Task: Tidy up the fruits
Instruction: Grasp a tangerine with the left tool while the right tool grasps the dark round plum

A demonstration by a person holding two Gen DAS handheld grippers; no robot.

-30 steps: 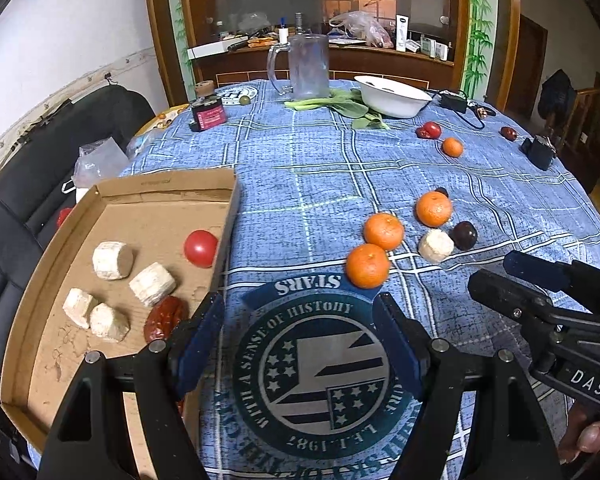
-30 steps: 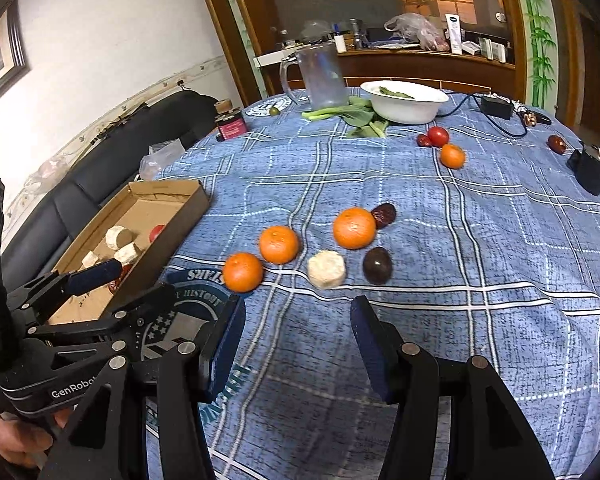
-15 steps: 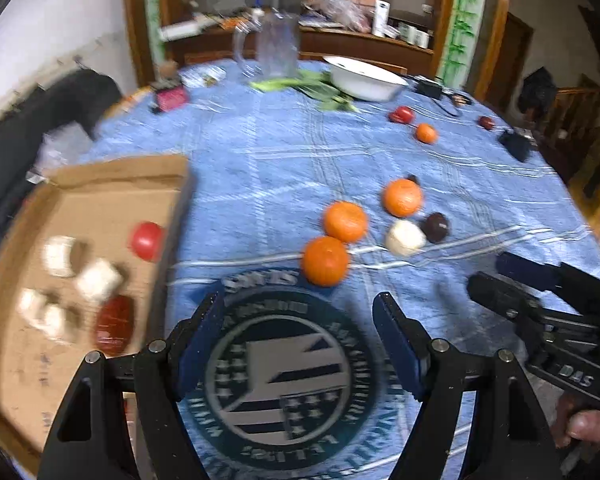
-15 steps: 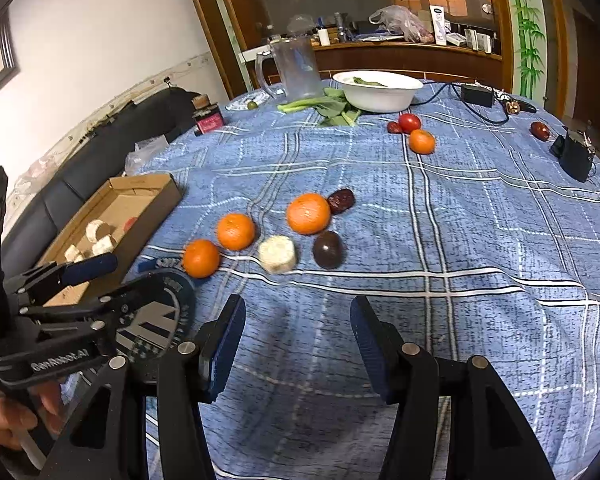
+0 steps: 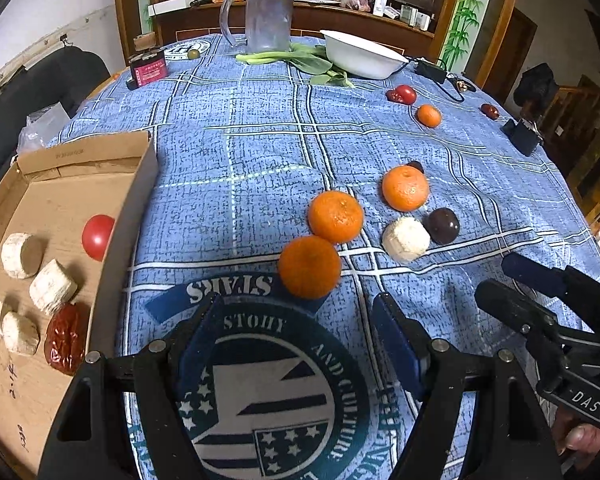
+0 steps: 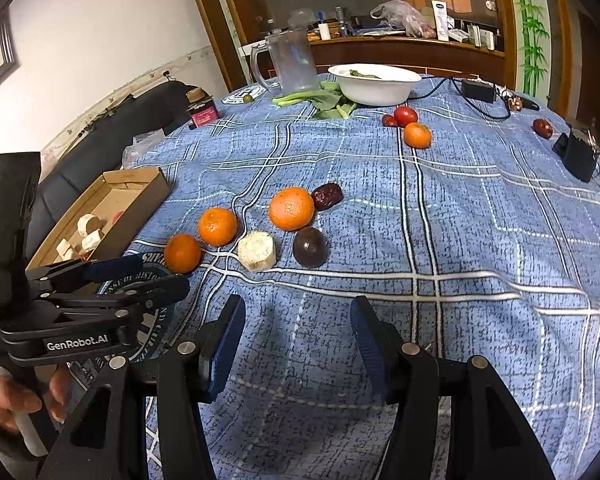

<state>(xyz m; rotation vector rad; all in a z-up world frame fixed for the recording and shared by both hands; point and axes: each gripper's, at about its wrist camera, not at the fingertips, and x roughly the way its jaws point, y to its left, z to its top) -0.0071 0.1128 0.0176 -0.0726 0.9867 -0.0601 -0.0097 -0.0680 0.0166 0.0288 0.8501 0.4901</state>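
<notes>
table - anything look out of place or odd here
Leafy greens lie loose on the blue tablecloth beside the white bowl, not in it. Fruit is scattered too: three oranges sit outside the cardboard box. Nothing looks spilled or damaged.

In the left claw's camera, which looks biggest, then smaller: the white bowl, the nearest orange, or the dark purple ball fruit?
1. white bowl, widest even though it is farthest
2. nearest orange, though being closest helps it
3. dark purple fruit, clearly smallest
</notes>
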